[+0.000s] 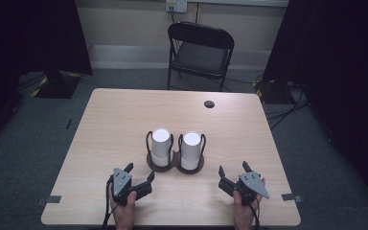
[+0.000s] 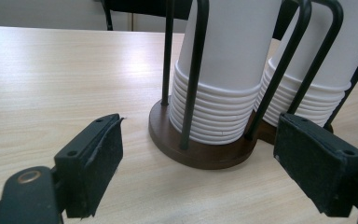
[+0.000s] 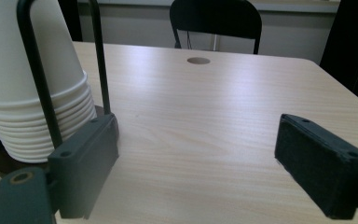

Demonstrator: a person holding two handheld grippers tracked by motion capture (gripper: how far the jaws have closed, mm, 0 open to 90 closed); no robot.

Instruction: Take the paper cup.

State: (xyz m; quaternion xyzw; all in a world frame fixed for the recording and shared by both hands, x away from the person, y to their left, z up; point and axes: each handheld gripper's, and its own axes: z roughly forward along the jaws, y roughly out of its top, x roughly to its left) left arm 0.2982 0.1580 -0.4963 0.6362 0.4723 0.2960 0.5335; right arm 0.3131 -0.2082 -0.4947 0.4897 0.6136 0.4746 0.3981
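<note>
On the table (image 1: 120, 120) ahead of me I count two stacks of white paper cups, standing mouth-down side by side in one brown holder (image 1: 174, 165) with black wire loops: the left stack (image 1: 161, 146) and the right stack (image 1: 190, 149), close together near the middle of the tabletop, a little toward my edge. My left gripper (image 1: 140, 172) sits just short of the holder on its left, jaws spread wide and holding nothing; in the left gripper view the left stack (image 2: 223, 70) rises straight ahead between the black pads. My right gripper (image 1: 233, 170) lies near the holder on its right, jaws likewise spread and empty; its own view has the right stack (image 3: 28, 88) off by its left pad. I see a pale wood-grain surface with one round cable hole (image 1: 209, 104) near the far edge. Beyond stands one black folding chair (image 1: 200, 52) on grey carpet, with dark curtains on both sides. I have bare tabletop all round the holder, widest toward the far edge and both sides.
</note>
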